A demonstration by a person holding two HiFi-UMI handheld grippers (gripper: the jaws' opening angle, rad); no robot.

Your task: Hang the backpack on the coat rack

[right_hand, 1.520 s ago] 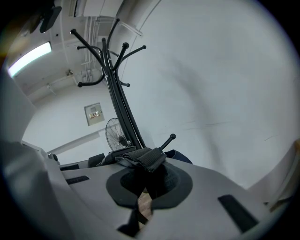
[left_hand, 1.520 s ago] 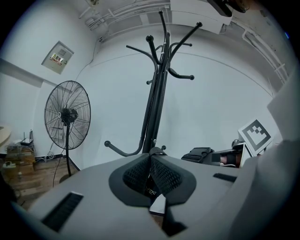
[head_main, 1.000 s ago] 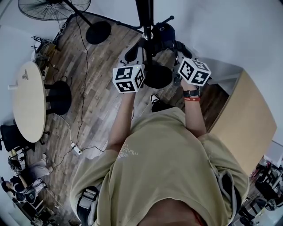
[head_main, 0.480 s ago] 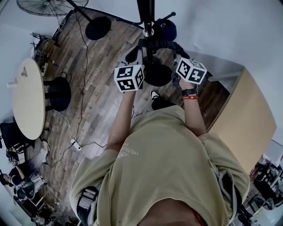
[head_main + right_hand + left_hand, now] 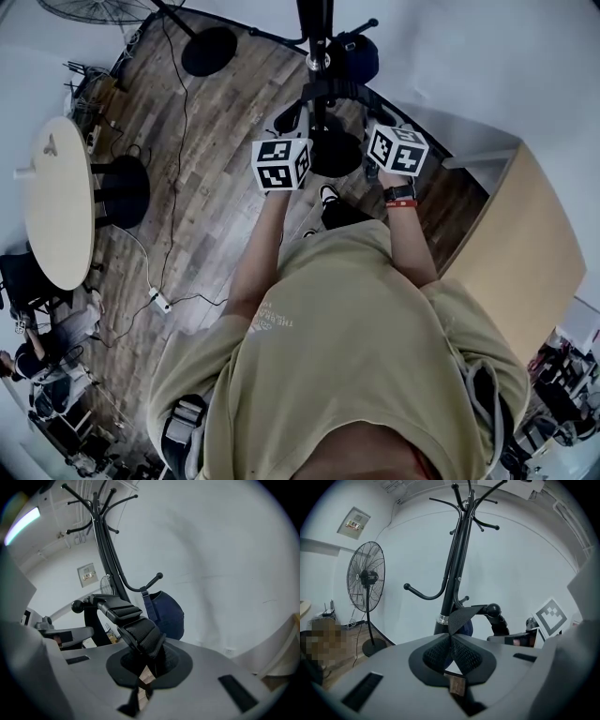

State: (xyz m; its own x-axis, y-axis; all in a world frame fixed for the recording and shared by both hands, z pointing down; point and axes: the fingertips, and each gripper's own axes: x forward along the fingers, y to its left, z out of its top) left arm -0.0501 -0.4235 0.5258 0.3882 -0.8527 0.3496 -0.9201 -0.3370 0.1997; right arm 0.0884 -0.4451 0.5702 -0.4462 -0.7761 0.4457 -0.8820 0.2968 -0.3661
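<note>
A black coat rack (image 5: 314, 33) stands right in front of me, its round base (image 5: 334, 157) on the wood floor. The navy backpack (image 5: 353, 56) hangs against the pole, just past both grippers. My left gripper (image 5: 451, 641) is shut on a flat black strap (image 5: 461, 616) that runs up to a knobbed hook (image 5: 492, 609). My right gripper (image 5: 143, 656) is shut on the padded black shoulder strap (image 5: 136, 630), with the backpack (image 5: 165, 613) behind it under a curved hook (image 5: 158, 576). In the head view the left gripper (image 5: 287, 120) and the right gripper (image 5: 375, 124) flank the pole.
A standing fan (image 5: 365, 581) is left of the rack, its base (image 5: 209, 51) on the floor. A round pale table (image 5: 58, 211) stands far left, a light wooden cabinet (image 5: 511, 253) at right. A cable and power strip (image 5: 160, 300) lie on the floor.
Both grippers have moved forward and up toward the rack with the straps in them. The backpack has risen along the pole.
</note>
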